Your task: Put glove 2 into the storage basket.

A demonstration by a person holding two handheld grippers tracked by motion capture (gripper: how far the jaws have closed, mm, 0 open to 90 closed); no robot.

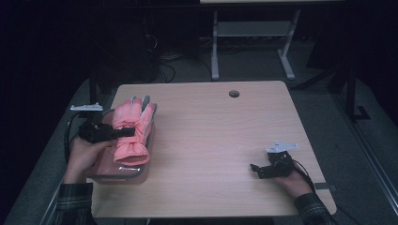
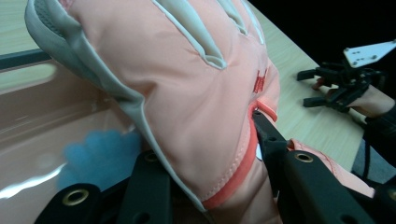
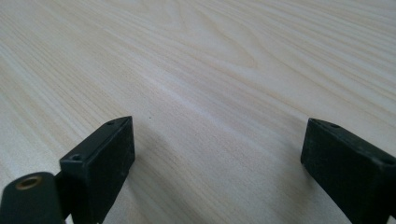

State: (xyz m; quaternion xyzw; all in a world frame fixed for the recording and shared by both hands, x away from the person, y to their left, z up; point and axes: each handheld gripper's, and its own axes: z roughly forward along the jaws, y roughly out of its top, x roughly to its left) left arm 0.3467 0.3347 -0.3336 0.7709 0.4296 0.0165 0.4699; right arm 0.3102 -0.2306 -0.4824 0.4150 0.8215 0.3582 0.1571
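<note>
A salmon-pink winter glove (image 1: 135, 123) with grey fingertips hangs over a tray (image 1: 109, 174) at the table's left edge. My left gripper (image 1: 126, 132) is shut on the glove near its cuff. In the left gripper view the glove (image 2: 187, 88) bulges between the two black jaws of that gripper (image 2: 208, 161), and a blue patch (image 2: 100, 156) shows in the tray beneath. My right gripper (image 1: 257, 168) rests low at the table's right front, held in a hand. Its jaws (image 3: 219, 140) stand wide apart, open over bare wood with nothing between them.
The tray's pale pink floor (image 2: 51, 116) lies under the glove. A round cable hole (image 1: 233, 93) sits at the table's far edge. A white desk frame (image 1: 253, 33) stands behind the table. The far-off right gripper (image 2: 341, 84) appears past the glove.
</note>
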